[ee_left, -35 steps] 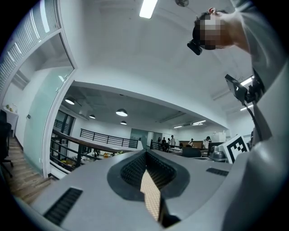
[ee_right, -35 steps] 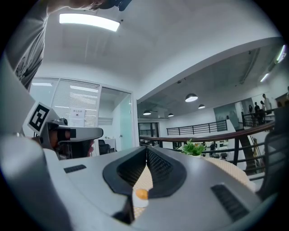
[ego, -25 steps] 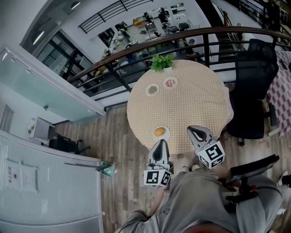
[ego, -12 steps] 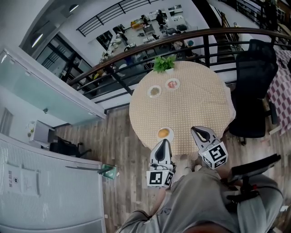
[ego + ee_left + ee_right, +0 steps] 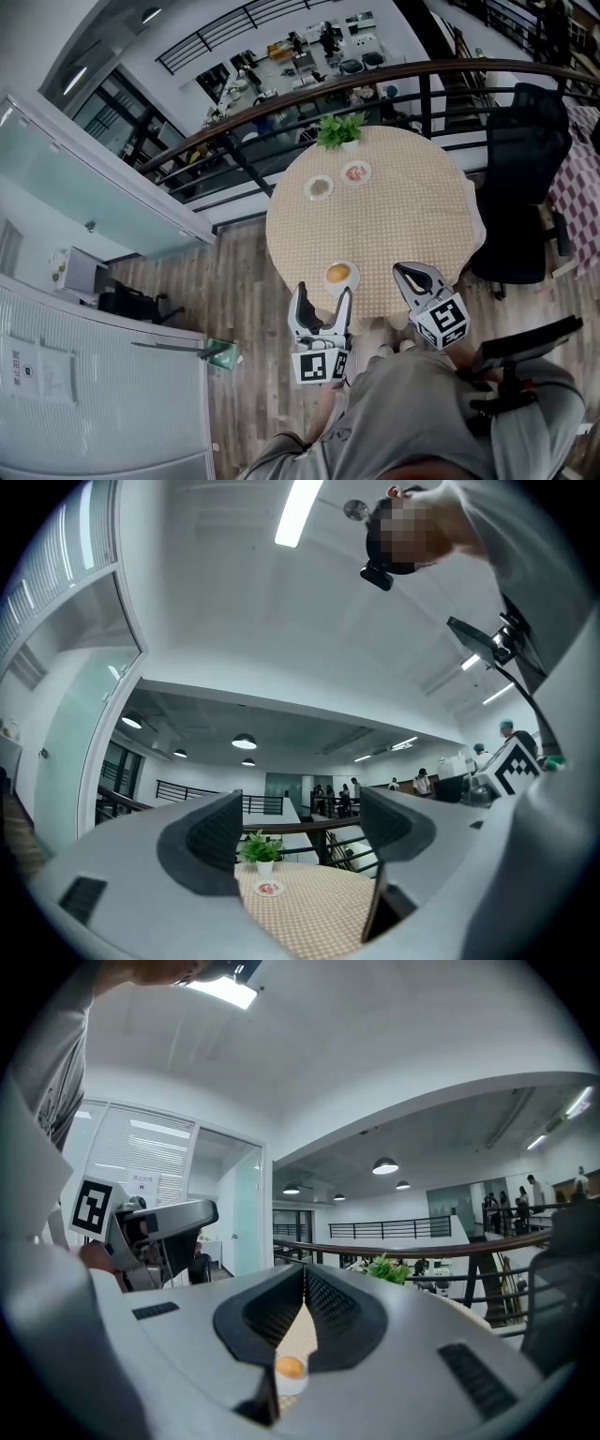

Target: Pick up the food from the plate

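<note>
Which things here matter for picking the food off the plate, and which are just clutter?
Job:
- round orange food, likely target, on the near small white plate
- left gripper, jaws opening, nothing between them
- right gripper, shut

Lying about:
- far white plate with brownish food
- far white plate with pink food
- green potted plant
- black office chair

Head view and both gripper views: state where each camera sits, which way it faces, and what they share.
Head view: on the person's head, facing steeply down at the round table; shows the lap, left gripper and right gripper.
Left gripper view: on the left gripper, facing across the table toward the plant; its jaws are opening, nothing between them.
Right gripper view: on the right gripper, facing the orange food; its jaws are together.
Shared: the plant shows in all three.
</note>
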Motion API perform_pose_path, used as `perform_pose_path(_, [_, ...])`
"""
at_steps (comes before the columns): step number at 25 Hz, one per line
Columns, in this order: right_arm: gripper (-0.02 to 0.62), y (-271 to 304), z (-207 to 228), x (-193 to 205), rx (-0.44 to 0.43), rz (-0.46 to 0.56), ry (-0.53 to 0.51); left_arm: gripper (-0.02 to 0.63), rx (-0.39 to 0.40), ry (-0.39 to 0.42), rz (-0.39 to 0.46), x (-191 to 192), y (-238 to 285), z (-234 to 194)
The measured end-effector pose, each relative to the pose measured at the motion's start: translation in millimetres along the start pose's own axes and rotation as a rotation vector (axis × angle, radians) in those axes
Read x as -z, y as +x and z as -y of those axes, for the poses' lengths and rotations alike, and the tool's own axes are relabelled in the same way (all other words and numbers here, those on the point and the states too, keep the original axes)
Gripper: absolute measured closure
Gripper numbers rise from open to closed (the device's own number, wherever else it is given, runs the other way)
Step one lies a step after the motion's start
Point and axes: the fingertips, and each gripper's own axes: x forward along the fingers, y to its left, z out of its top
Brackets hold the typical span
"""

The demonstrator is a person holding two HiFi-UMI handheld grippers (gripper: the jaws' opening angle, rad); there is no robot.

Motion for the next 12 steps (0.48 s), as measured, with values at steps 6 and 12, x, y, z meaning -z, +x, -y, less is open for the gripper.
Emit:
perform_pose_path(6, [0.580, -1, -8, 4, -0.008, -0.013, -0.001, 0.209, 0.011, 0.029, -0.054, 15, -3, -10])
perform_pose_path(12, [0.580, -3, -15, 4, -0.006, -0.033, -0.003, 0.210, 0.033, 0.062, -0.117, 27, -6, -21])
